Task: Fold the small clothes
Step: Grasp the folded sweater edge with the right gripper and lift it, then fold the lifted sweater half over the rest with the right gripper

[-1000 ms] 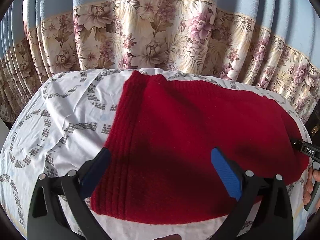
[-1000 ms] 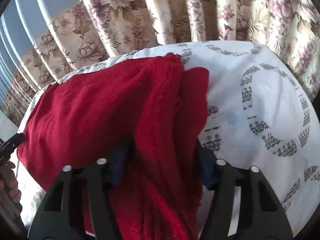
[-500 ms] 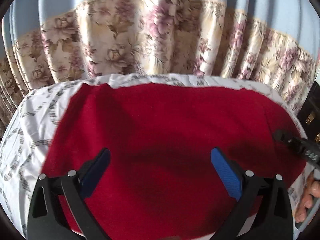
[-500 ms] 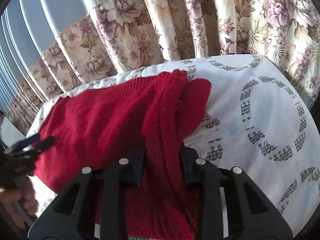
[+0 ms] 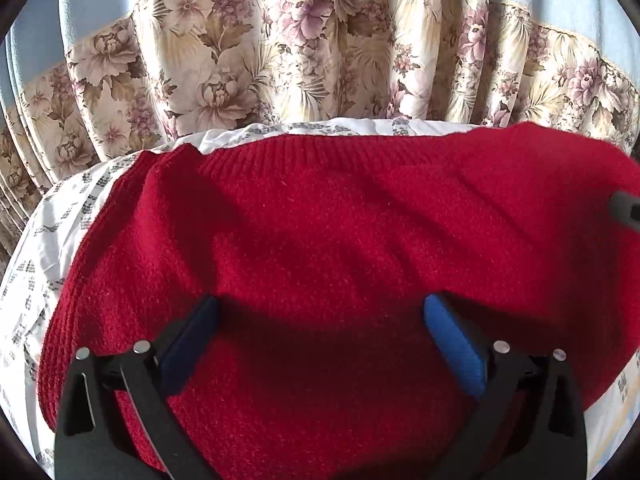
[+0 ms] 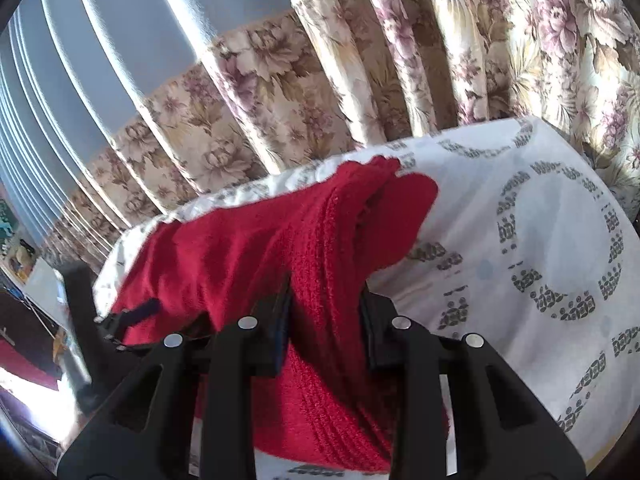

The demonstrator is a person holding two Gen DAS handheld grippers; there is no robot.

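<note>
I have a red knit sweater [image 5: 340, 240] spread over the white printed sheet [image 6: 540, 240], and I place everything else from that sweater. My right gripper [image 6: 326, 316] has just been closing, and its 2 black fingers [image 6: 280, 320] are now clamped on a bunched ribbed fold at the sweater's near right edge. That fold rises off the sheet toward the gripper, while the sweater's far corner still drapes on the sheet just beyond it. My left gripper [image 5: 320, 320] hangs above the sweater's near middle with its 2 blue pads [image 5: 452, 336] wide apart; nothing is caught between them, only flat red knit shows below, with the gripper's shadow falling across it. In the right wrist view the left gripper [image 6: 132, 314] shows as a blurred dark shape at the sweater's left edge. The sweater's ribbed hem lies along its far side, close to the sheet's back edge. Behind the sweater hangs a pleated floral curtain [image 5: 320, 60] with a blue upper band.
</note>
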